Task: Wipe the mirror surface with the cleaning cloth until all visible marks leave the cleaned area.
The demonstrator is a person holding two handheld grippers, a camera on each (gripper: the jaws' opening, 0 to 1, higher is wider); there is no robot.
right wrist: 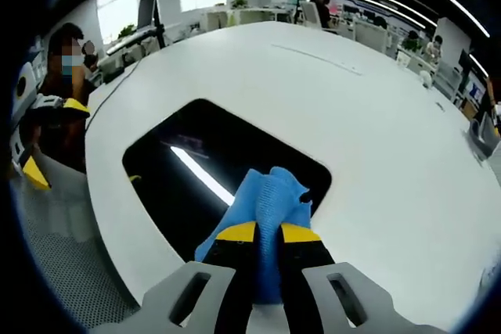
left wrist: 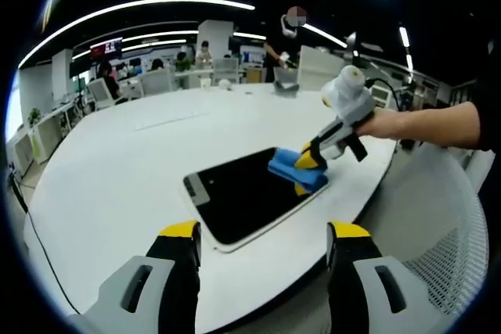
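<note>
Blue cleaning cloth (right wrist: 266, 201) sits pinched in the right gripper (right wrist: 268, 234) — pressed onto the mirror (left wrist: 243, 197) near its edge. The left gripper (left wrist: 262, 244) hangs spread, just off the mirror — over the white table (left wrist: 117, 170).

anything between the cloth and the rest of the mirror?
Nothing visible. The right claw holds the blue cloth on the mirror, whose dark surface lies bare ahead. The left claw hangs open off the mirror's near edge.
</note>
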